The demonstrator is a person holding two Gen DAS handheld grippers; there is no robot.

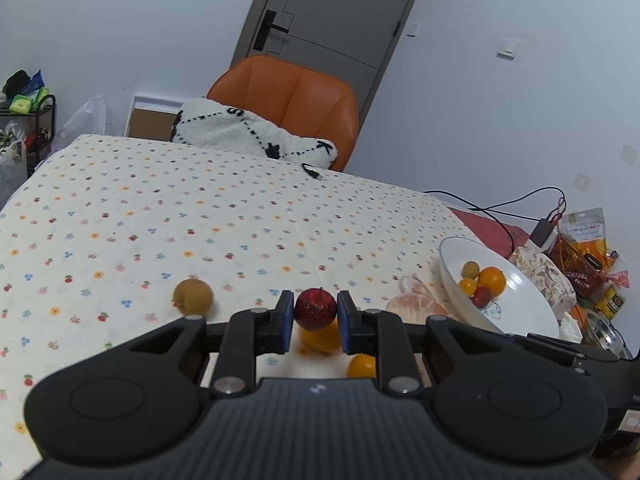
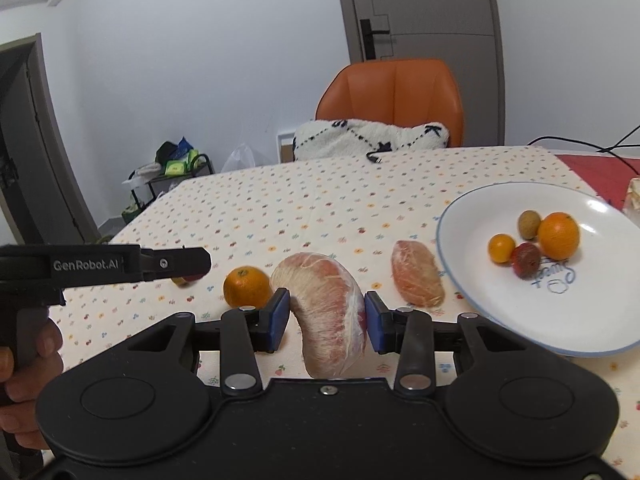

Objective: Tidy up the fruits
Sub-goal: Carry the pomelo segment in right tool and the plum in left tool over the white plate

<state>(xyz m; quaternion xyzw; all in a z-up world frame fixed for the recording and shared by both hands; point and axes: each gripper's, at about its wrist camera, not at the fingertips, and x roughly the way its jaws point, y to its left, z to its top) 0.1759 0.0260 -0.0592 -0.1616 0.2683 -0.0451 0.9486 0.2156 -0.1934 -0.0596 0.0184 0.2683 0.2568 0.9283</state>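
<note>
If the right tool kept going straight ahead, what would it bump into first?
The right tool already pinches a peeled pomelo segment. Straight ahead, the dotted tablecloth looks bare up to the fluffy black-and-white cushion on the orange chair, probably the first bump, though depth is unclear.

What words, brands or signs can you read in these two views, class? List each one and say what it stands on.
"GenRobot.AI": white print on the side of the left gripper, seen in the right wrist view.
Blue handwriting on the white plate: not clear enough to read.
Print on the orange snack packet and the yellow can: too small and blurred.
Small emblem on the gripper body: unreadable.
</note>
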